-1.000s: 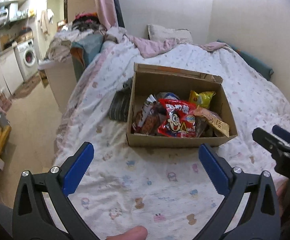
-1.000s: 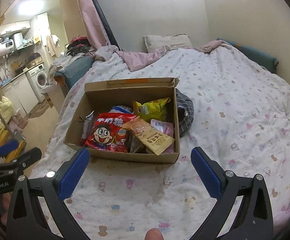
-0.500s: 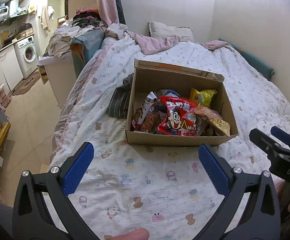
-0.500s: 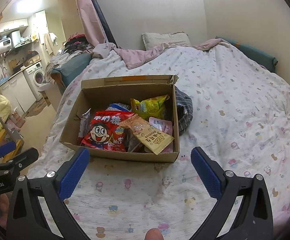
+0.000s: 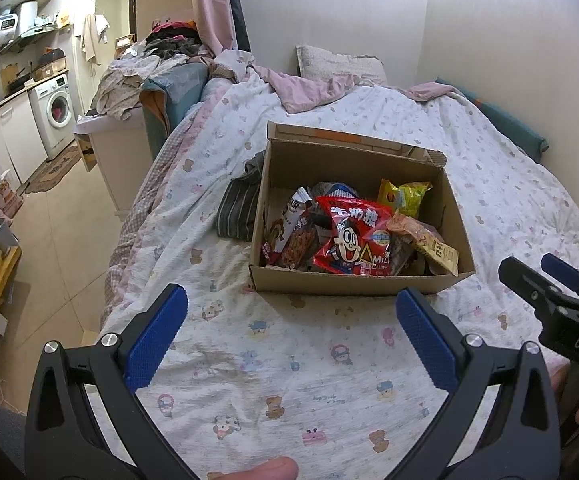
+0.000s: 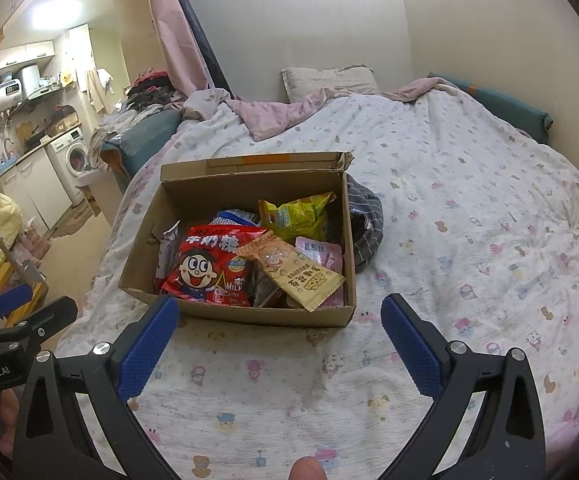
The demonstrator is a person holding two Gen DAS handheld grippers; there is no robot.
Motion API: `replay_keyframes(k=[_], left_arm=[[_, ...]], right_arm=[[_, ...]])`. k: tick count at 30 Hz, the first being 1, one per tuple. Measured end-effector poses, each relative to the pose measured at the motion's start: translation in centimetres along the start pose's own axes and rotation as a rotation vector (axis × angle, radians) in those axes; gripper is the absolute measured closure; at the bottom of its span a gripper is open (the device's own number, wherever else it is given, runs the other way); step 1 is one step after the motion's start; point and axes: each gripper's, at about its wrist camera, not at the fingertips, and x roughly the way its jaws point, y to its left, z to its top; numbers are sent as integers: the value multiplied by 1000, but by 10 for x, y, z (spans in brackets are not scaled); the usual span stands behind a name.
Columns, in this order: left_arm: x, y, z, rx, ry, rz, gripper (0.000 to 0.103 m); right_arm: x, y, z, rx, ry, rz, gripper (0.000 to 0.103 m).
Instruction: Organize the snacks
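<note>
Snacks sit heaped in an open cardboard box (image 6: 249,312) at the centre of the right wrist frame, on a bed (image 6: 469,208) with a printed sheet: a red milk-candy bag (image 6: 209,268) on top at the left, a tan packet (image 6: 293,272) leaning over the lower right rim, a yellow bag (image 6: 293,216) behind it. We hold the left hand-held gripper (image 5: 291,336) and the right hand-held gripper (image 6: 279,344) low in their frames, short of the box, both with blades spread wide and nothing between them. From here we judge the main risk to be the soft mattress: pressing down on a packet could tip or slide the light box. The bags overlap, so closing on the red one may drag the tan packet over the rim. Slick foil could also slip from the pads if we pinch only a puffed corner. A striped cloth (image 6: 363,232) touching the box's right side could snag a blade.
</note>
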Motion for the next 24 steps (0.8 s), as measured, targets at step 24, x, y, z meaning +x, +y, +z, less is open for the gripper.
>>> replay_keyframes(k=[24], left_arm=[[0,1,1,3,-4,-2,0]], right_arm=[[-3,1,2,-2,-13,9,0]])
